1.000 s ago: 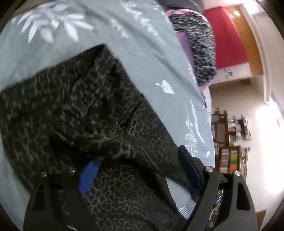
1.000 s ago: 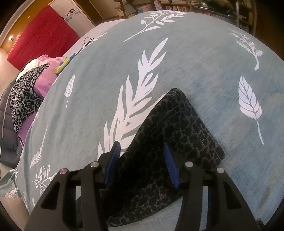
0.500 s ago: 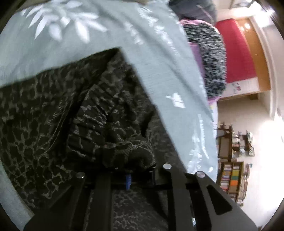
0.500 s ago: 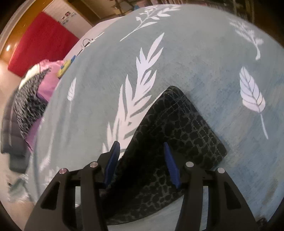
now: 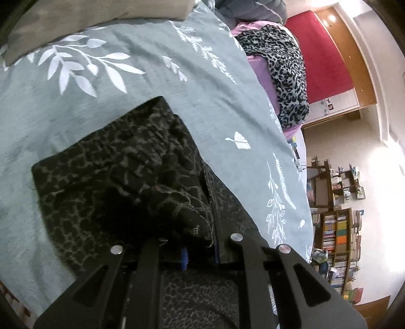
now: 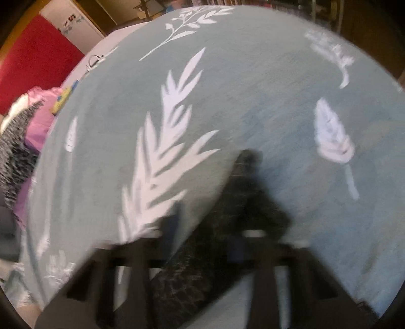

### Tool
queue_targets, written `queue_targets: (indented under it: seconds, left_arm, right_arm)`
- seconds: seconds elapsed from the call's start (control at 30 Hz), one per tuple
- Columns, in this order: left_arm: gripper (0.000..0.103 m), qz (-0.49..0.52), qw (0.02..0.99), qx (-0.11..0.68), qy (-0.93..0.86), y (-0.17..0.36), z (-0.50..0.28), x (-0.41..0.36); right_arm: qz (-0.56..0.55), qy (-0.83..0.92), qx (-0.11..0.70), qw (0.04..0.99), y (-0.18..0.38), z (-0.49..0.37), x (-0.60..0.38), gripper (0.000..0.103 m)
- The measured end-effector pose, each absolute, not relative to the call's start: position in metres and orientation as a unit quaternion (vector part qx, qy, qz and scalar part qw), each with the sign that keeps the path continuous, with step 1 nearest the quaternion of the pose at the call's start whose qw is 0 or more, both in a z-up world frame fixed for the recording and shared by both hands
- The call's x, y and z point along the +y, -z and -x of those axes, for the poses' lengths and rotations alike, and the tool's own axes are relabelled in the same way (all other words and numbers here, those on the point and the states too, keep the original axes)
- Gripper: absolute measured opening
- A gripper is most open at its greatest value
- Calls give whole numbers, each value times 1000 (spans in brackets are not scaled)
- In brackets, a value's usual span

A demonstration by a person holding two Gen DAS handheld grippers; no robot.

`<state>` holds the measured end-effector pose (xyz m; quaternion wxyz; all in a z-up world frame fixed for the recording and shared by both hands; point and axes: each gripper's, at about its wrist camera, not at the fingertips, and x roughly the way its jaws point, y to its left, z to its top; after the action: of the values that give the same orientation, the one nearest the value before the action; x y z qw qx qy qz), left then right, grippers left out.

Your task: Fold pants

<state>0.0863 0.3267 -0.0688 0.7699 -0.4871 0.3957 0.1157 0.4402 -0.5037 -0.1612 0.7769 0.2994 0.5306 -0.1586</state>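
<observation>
Dark leopard-print pants [image 5: 121, 182] lie on a grey-green bedspread [image 5: 157, 76] with white leaves. In the left wrist view my left gripper [image 5: 198, 253] is shut on a bunched fold of the pants, with cloth heaped over the jaws. In the right wrist view, which is blurred, a narrow end of the pants [image 6: 243, 192] runs between the fingers of my right gripper [image 6: 205, 238]. The blue pads stand apart on either side of the cloth, so the right gripper looks open around it.
A pile of clothes with a black-and-white leopard garment [image 5: 283, 63] on pink cloth sits at the bed's far side. A tan pillow [image 5: 88, 15] lies at the top. Bookshelves [image 5: 336, 243] stand beyond the bed edge, by a red panel [image 5: 321, 50].
My left gripper closed on the bunched pants fold and pulled it up and back. My right gripper moved along the pants end, blurring the view; its fingers stayed apart.
</observation>
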Motion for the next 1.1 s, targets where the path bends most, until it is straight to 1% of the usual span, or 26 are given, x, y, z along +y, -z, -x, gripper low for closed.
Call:
queue_targets:
  seconds: [0.1,0.33,0.5,0.63,0.77,0.87,1.1]
  left_arm:
    - [12,486,773,393,-113,64,-86,334]
    - [10,484,789,369,-82,42,-93,351]
    - [9,478,795,367,-66,33,-78,357]
    - [9,467,802,367,-60,26,-56,362]
    - [9,458,801,380,-60,34,-30,364]
    - [9,445,799,398,-67,47,-15,360]
    - [10,362,809,451,-108,96,-2,354]
  right_arm:
    - [-299,143,510,794,147,-427,-508,4]
    - [-266,103,443,850,77,-363,-516,4]
    - [-266,101,423,860,58,-299,-525,4]
    - [-290,109,419,854,67,-239,-539,4]
    - [-302,115,420,848,86,-182,-546,4]
    - [-306,113,422,846,104,-154,-549,4]
    - [-342,98,422,834,148,-121,-559,5]
